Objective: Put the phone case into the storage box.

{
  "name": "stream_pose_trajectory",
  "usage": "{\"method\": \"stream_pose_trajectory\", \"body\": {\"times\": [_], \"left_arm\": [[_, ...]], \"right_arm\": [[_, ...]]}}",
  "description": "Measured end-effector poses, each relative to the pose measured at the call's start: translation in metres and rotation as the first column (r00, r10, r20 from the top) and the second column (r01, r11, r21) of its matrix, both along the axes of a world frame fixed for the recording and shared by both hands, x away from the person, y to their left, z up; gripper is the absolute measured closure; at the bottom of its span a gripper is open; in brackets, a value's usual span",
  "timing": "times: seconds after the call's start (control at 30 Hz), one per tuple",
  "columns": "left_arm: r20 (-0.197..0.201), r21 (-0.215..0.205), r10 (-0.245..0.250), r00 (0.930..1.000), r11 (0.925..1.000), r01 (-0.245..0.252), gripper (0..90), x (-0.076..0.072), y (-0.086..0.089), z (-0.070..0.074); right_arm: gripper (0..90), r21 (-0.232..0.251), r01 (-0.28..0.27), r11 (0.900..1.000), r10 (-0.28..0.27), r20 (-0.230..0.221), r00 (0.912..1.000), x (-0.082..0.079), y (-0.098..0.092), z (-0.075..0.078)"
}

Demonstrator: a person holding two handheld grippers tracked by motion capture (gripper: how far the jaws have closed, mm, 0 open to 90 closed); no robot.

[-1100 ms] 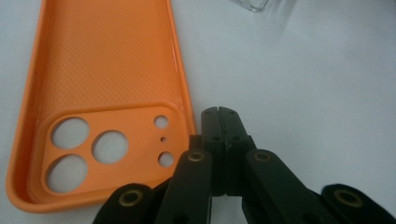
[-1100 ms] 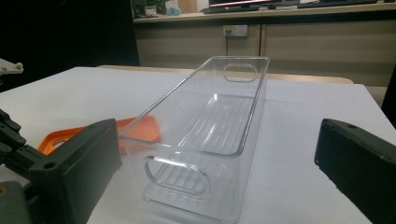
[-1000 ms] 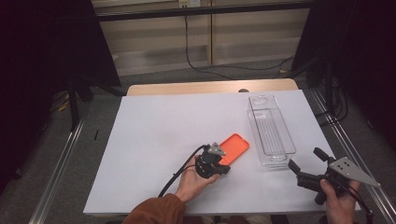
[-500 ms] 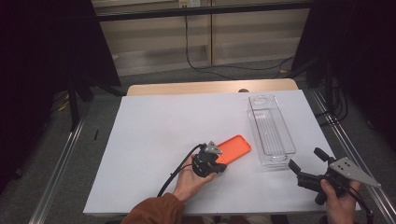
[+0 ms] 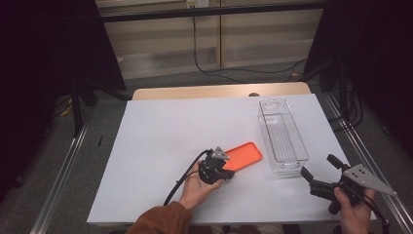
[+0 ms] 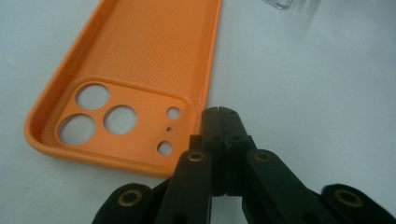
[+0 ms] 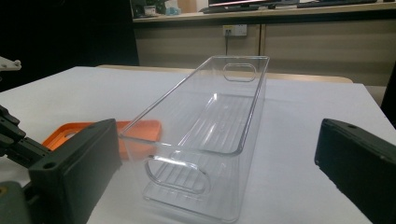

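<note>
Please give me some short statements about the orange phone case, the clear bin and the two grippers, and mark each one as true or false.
1. The orange phone case lies inside the clear bin. False: it lies on the table beside the bin.
2. The left gripper has its jaws shut. True.
3. The right gripper holds the bin. False: its jaws stand open, apart from the bin.
4. The case lies with its hollow inner side up. True.
5. The bin is empty. True.
</note>
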State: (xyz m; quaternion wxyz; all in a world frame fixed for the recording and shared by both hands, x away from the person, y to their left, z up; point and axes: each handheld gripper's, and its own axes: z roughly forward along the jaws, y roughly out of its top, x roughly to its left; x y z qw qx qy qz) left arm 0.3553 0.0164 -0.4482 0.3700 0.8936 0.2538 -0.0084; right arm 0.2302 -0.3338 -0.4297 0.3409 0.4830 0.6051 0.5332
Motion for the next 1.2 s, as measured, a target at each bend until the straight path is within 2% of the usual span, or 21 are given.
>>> {"method": "stream_pose_trajectory", "body": {"times": [1.2], "left_arm": [[-0.006, 0.021, 0.071, 0.9975, 0.9973, -0.071, 90.0, 0.012, 0.014, 0.002]], "right_arm": [[0.0, 0.003, 0.007, 1.0, -0.007, 0.004, 1.0, -0.001, -0.001, 0.0]]}}
